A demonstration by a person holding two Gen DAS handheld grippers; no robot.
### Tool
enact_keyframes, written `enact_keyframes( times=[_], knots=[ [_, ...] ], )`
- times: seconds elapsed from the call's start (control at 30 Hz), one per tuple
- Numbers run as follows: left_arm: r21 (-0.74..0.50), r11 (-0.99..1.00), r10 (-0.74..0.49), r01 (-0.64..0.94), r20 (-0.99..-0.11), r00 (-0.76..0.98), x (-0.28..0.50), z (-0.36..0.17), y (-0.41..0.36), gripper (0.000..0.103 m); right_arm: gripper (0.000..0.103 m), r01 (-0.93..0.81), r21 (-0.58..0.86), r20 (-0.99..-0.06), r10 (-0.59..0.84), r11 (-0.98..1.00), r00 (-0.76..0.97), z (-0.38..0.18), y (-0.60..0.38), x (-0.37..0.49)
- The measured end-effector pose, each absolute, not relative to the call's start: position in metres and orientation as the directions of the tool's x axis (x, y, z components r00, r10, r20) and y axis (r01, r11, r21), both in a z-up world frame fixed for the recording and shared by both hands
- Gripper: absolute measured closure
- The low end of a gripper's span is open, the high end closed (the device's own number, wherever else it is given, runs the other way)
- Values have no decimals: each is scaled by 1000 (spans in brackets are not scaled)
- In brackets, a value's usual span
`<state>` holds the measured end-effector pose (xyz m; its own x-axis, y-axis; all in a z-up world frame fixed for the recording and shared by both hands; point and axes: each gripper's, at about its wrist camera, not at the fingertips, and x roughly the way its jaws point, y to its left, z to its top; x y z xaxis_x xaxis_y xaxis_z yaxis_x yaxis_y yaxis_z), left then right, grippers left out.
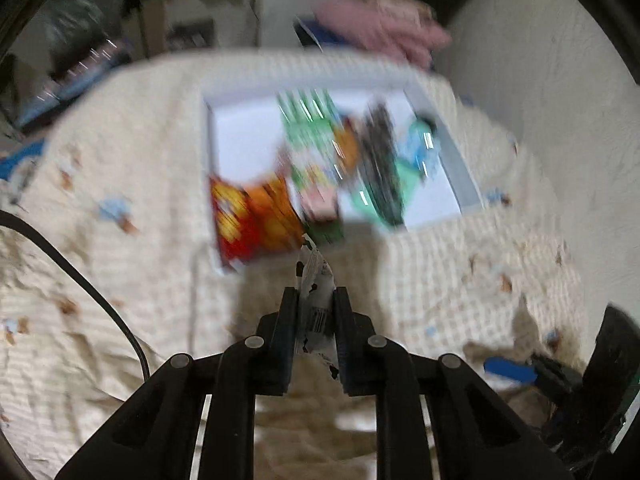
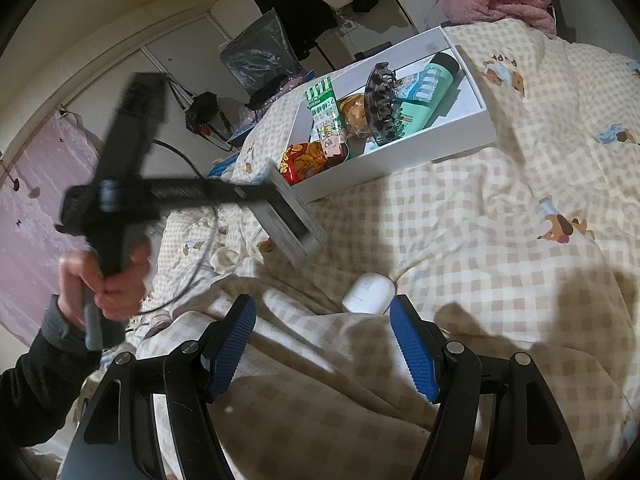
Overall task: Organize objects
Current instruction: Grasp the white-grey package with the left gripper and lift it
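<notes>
Clearly, left tongs (image 1: 314, 300) pinch barcoded white packet (image 1: 316, 280); right tongs (image 2: 323, 312) gape empty.

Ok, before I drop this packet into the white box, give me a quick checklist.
1. Left gripper shut on the packet: ok.
2. Bare floor left in the white box: ok.
3. Packet over the box: not ok, it looks short of the near wall.
4. Right gripper open, holding nothing: ok.
5. White case put away: not ok, it lies on the bedspread.
</notes>
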<state>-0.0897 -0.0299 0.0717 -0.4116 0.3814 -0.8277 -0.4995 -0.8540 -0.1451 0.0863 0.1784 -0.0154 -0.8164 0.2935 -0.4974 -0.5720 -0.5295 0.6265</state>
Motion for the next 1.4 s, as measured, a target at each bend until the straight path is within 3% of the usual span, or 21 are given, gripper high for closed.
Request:
enact_keyframes(
  times=[0.07, 0.13, 0.27, 0.37, 0.53, 0.6, 0.63, 0.9, 0.93, 0.97, 1.0, 1.07, 1.4],
  knots=[
    [-130, -873, 384, -470, -778, -498, -77, 87, -54, 84, 32, -572, 627, -497, 293, -529, -817, -15, 178, 86],
    [-142, -882, 388, -450, -762, -519, -88, 67, -28, 84, 32, -571, 627, -497, 293, -530, -817, -15, 178, 86],
    [-200, -873, 386, -445, -841, -380, -94, 4, -18, 84, 32, -571, 626, -497, 292, -531, -817, -15, 178, 87],
    [-211, -848, 400, -485, -856, -327, -82, -12, -18, 83, 32, -570, 627, -497, 290, -531, -818, -16, 178, 87],
    [-129, -832, 316, -539, -910, -270, -74, -20, -13, 74, 32, -569, 627, -497, 289, -532, -818, -16, 178, 87],
    [-115, -826, 304, -551, -915, -265, -74, -22, -10, 56, 32, -569, 627, -498, 288, -532, -818, -16, 178, 87],
    [-121, -827, 307, -550, -915, -261, -74, -21, -11, 54, 32, -565, 627, -502, 277, -536, -819, -16, 178, 87],
    [-248, -854, 374, -457, -904, -209, -106, -26, -8, 53, 32, -563, 628, -502, 273, -537, -820, -16, 178, 87],
    [-272, -857, 390, -437, -897, -207, -110, -26, -9, 53, 32, -562, 630, -502, 271, -536, -821, -17, 179, 87],
    [-298, -859, 409, -416, -888, -209, -113, -27, -11, 62, 32, -562, 631, -503, 269, -536, -821, -17, 179, 86],
    [-317, -855, 425, -410, -882, -205, -115, -28, -12, 82, 32, -561, 631, -503, 268, -535, -822, -17, 178, 86],
    [-374, -833, 476, -406, -860, -183, -113, -26, -12, 84, 32, -561, 631, -503, 267, -535, -822, -18, 178, 86],
    [-158, -855, 429, -494, -753, -500, -50, 28, -24, 84, 32, -555, 633, -504, 258, -539, -824, -19, 179, 86]
  ],
)
